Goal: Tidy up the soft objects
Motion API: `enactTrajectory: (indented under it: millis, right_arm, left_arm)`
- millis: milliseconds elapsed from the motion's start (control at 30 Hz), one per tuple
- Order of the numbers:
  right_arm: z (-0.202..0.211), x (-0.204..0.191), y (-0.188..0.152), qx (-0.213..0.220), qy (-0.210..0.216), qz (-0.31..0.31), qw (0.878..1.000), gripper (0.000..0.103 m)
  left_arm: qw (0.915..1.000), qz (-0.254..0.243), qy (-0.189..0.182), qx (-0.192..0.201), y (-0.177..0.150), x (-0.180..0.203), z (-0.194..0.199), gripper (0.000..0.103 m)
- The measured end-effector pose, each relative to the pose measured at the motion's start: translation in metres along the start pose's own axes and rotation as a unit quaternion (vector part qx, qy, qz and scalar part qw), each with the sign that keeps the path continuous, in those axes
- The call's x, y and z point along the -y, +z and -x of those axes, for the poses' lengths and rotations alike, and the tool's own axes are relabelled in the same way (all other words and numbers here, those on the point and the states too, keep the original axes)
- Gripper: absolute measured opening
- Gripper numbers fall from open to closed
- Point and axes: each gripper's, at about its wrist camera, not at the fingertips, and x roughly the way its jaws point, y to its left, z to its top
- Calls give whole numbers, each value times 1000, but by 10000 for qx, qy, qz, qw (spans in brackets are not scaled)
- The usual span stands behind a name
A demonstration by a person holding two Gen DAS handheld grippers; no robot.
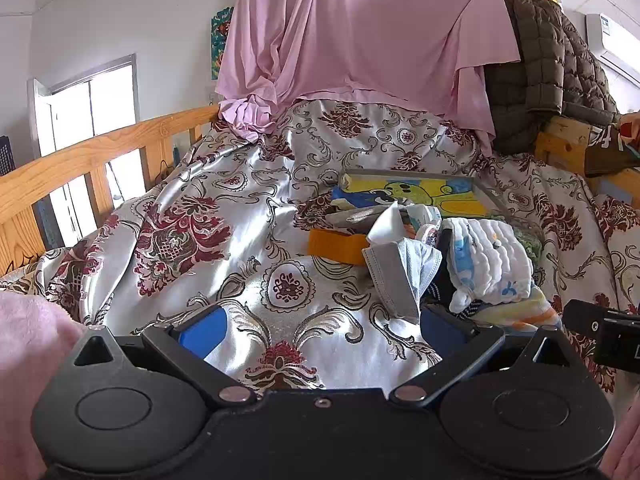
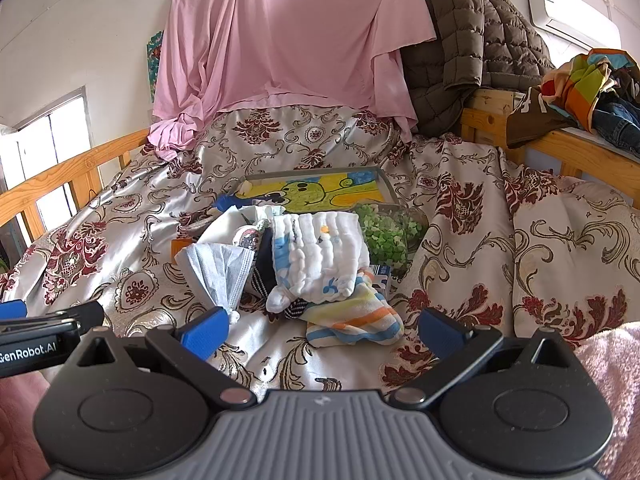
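A pile of soft things lies on the patterned bedspread (image 2: 500, 248): a white quilted cloth with blue prints (image 2: 320, 256) (image 1: 488, 260), a crumpled face mask (image 2: 224, 268) (image 1: 400, 268), a striped towel (image 2: 352, 316) and a dark striped cloth (image 2: 294, 306) beneath. My left gripper (image 1: 324, 328) is open and empty, with the pile just ahead to its right. My right gripper (image 2: 322, 330) is open and empty, just short of the striped towel. The left gripper also shows at the left edge of the right wrist view (image 2: 36, 320).
A tray with a cartoon drawing (image 2: 320, 192) lies behind the pile, with a jar of green bits (image 2: 384, 236) and an orange box (image 1: 336, 244). A pink sheet (image 2: 288, 40) and a brown jacket (image 2: 472, 40) hang at the back. Wooden rails (image 1: 80, 160) border the bed.
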Motion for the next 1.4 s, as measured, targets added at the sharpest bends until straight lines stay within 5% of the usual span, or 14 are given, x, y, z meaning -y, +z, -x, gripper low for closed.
enactTrajectory:
  millis: [1400]
  right_arm:
    - [2, -6, -1, 100, 96, -106, 9998, 103]
  left_arm:
    - [10000, 67, -53, -51, 3, -5, 1, 102]
